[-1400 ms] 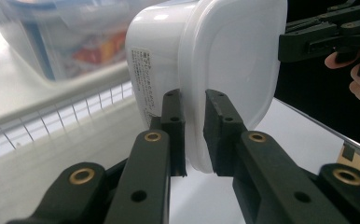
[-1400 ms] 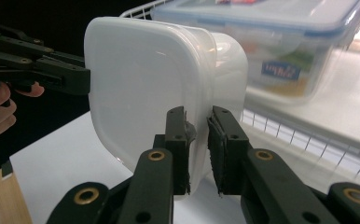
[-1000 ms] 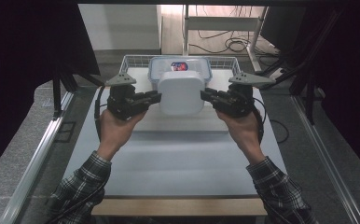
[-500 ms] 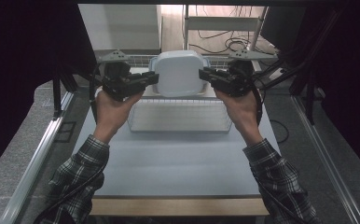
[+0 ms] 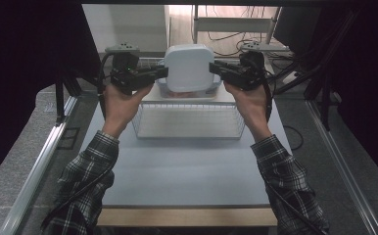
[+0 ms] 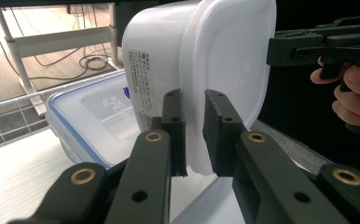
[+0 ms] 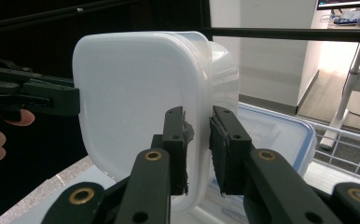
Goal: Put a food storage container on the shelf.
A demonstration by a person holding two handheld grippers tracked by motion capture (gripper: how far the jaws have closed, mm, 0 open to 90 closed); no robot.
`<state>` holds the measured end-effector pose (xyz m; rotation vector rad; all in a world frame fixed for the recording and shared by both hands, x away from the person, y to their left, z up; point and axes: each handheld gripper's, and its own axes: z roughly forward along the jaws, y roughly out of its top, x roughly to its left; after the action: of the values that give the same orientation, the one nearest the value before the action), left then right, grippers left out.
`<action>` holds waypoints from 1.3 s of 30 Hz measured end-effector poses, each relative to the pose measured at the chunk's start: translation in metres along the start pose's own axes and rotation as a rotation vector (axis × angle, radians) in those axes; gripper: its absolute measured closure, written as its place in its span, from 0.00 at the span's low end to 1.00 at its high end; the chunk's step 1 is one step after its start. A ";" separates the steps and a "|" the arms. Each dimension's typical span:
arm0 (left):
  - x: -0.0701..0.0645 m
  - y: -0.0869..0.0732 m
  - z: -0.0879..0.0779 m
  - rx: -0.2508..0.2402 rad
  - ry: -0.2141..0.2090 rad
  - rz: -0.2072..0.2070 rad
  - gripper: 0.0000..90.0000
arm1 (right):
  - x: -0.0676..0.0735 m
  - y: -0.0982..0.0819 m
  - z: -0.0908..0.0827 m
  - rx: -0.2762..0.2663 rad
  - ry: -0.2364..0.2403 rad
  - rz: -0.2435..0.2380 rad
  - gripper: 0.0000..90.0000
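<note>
A white plastic box with a white lid (image 5: 189, 66) hangs in the air, tipped on its side so the lid faces the person. My left gripper (image 5: 165, 73) is shut on the lid's rim at the box's left edge, and my right gripper (image 5: 211, 68) is shut on the rim at its right edge. In the left gripper view the box (image 6: 215, 70) stands between the jaws of my left gripper (image 6: 194, 135), with the other gripper (image 6: 322, 44) beyond. In the right gripper view the box (image 7: 136, 107) is pinched by my right gripper (image 7: 197, 149).
Below the held box lies a clear container with a blue-rimmed lid (image 5: 187, 93) (image 6: 89, 116) (image 7: 271, 135), inside a white wire basket (image 5: 187, 122) at the back of the grey table (image 5: 177, 166). Dark curtains flank the table; cables and desk legs lie beyond.
Both grippers have carried the white box up and away from the person, over the basket, and tipped it so its lid faces the camera.
</note>
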<state>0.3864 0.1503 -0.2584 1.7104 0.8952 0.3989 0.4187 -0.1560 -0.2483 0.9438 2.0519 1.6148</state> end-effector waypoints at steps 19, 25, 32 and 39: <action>0.012 0.011 0.012 -0.009 0.014 -0.021 0.83 | -0.005 0.010 0.019 0.001 -0.045 0.002 0.74; 0.016 0.016 0.017 -0.004 0.027 -0.030 0.79 | -0.005 0.013 0.025 0.008 -0.058 -0.003 0.73; 0.022 0.021 0.024 0.007 0.033 -0.047 0.77 | -0.008 0.016 0.030 0.016 -0.063 0.009 0.70; 0.028 0.023 0.029 0.011 0.014 -0.076 0.76 | -0.011 0.018 0.034 0.027 -0.062 0.023 0.68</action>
<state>0.4326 0.1495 -0.2511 1.6800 0.9715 0.3565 0.4536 -0.1379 -0.2417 1.0175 2.0324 1.5533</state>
